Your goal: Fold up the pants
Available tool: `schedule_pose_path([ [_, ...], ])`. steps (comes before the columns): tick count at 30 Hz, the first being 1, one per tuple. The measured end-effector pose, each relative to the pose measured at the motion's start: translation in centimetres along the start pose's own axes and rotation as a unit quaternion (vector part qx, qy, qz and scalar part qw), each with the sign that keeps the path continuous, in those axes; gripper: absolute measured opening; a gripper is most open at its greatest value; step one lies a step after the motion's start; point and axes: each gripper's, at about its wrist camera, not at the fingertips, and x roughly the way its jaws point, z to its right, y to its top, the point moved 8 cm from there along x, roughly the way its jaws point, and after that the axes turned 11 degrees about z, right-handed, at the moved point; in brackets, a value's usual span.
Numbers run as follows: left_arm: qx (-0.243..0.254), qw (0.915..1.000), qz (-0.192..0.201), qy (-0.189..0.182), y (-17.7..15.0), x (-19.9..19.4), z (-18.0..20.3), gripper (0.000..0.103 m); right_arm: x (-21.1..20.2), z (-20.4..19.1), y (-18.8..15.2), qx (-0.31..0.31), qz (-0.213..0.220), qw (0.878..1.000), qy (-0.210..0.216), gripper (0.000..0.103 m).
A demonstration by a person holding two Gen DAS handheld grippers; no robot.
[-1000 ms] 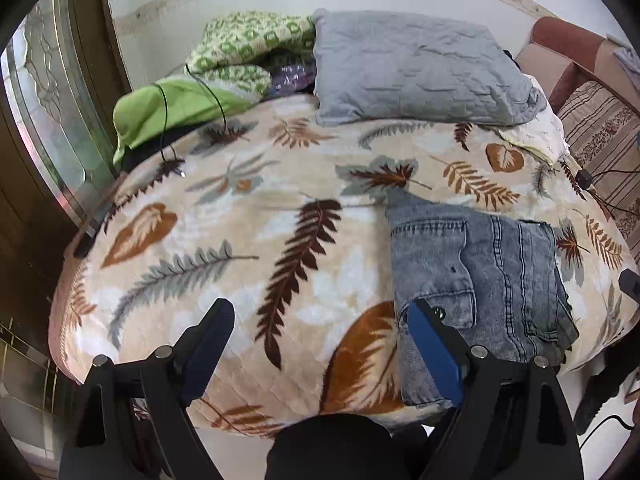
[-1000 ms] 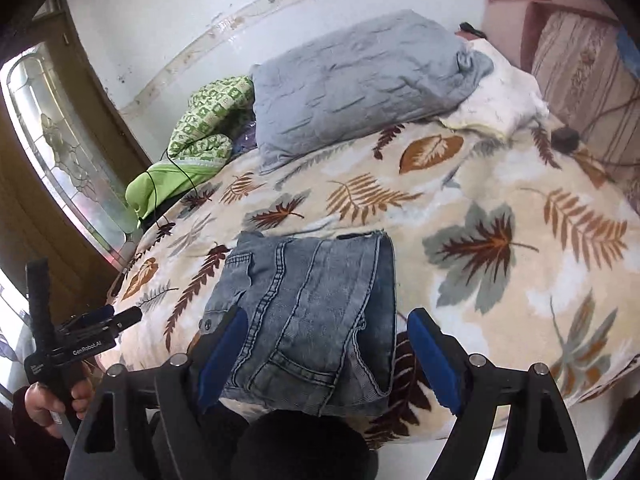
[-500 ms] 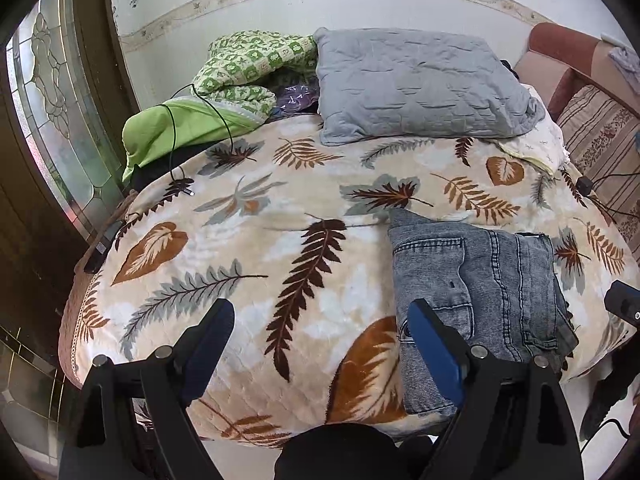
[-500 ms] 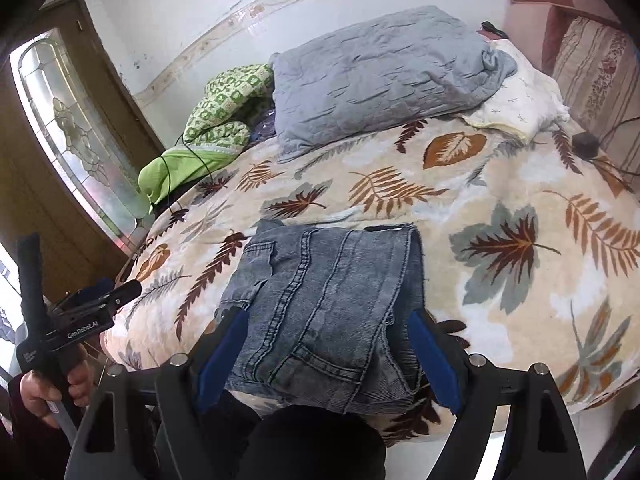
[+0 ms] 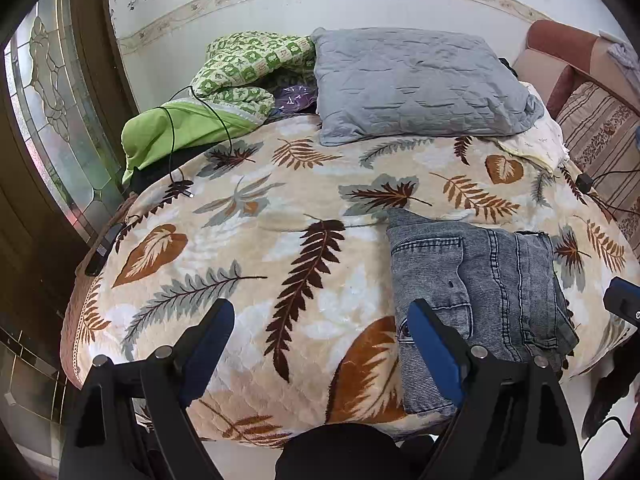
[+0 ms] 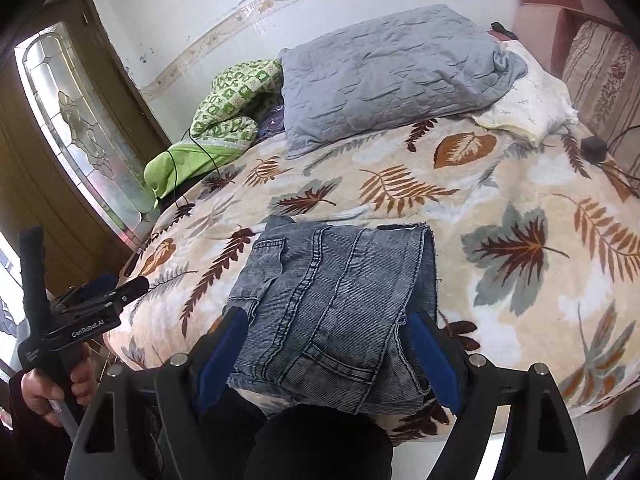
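Left wrist view: the left gripper (image 5: pixel 320 328) hangs spread and empty above the blanket (image 5: pixel 248 240), clear of the jeans (image 5: pixel 472 280) at about four o'clock, probably because the folding looks done. Right wrist view: the right gripper (image 6: pixel 324 344) is spread too, its blue pads flanking the jeans' near edge without visibly pressing on it; nothing is pinched. The jeans lie at six o'clock, a compact grey-blue denim rectangle, layers stacked, a pocket and seams on top.

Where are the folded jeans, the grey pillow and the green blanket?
folded jeans (image 6: pixel 332 312), right wrist view, middle of the top layer.
grey pillow (image 5: pixel 416 88), left wrist view, centre of its face.
green blanket (image 5: pixel 180 128), left wrist view, plain green part.
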Motion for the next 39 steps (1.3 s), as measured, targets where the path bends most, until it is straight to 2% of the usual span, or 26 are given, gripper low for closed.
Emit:
schedule_pose_path([
  [39, 0.003, 1.0, 0.003, -0.004, -0.24, 0.19, 0.2, 0.089, 0.2, -0.52, -0.25, 0.001, -0.006, 1.0, 0.007, 0.085],
])
